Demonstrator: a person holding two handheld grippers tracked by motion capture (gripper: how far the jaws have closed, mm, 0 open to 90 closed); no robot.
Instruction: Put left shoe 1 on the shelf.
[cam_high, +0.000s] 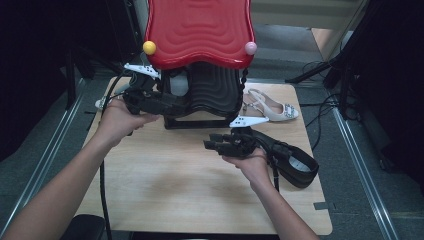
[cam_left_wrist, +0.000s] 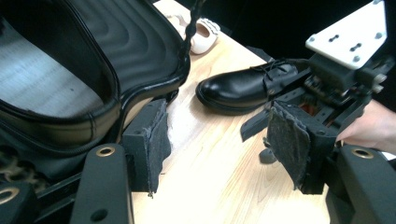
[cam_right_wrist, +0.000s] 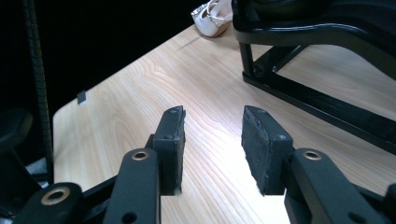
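We find both grippers released. The left gripper (cam_left_wrist: 215, 149) stands with its jaws wide apart and nothing between them, held low beside the black lower tier (cam_left_wrist: 93, 70) of a two-tier shoe stand. The right gripper (cam_right_wrist: 212, 135) is likewise unclenched, its pads (cam_right_wrist: 170, 140) bare over open wood.

The work in hand appears to concern the black leather shoe (cam_high: 292, 162), which lies on its side near the right edge of the table (cam_high: 175, 190), just beside the right hand (cam_high: 250, 160) and apart from the stand. In the left gripper view the same shoe (cam_left_wrist: 243, 86) shows a glossy toe and laced upper. A pale heeled sandal (cam_high: 272, 107) rests further back, near the stand's right foot; the red upper tier (cam_high: 200, 30) overhangs the rear of the table.

Our judgement on handling: the shoe looks moderately heavy for its size, with a stiff sole and heel but a collar that would yield under pressure. The polished toe is likely slippery and prone to marking, so we advise against clamping there. The sounder hold is across the heel counter or over the collar wall by the opening, where the jaws can straddle one thickness of leather. Gripped by the laces alone, it would probably swing and tilt
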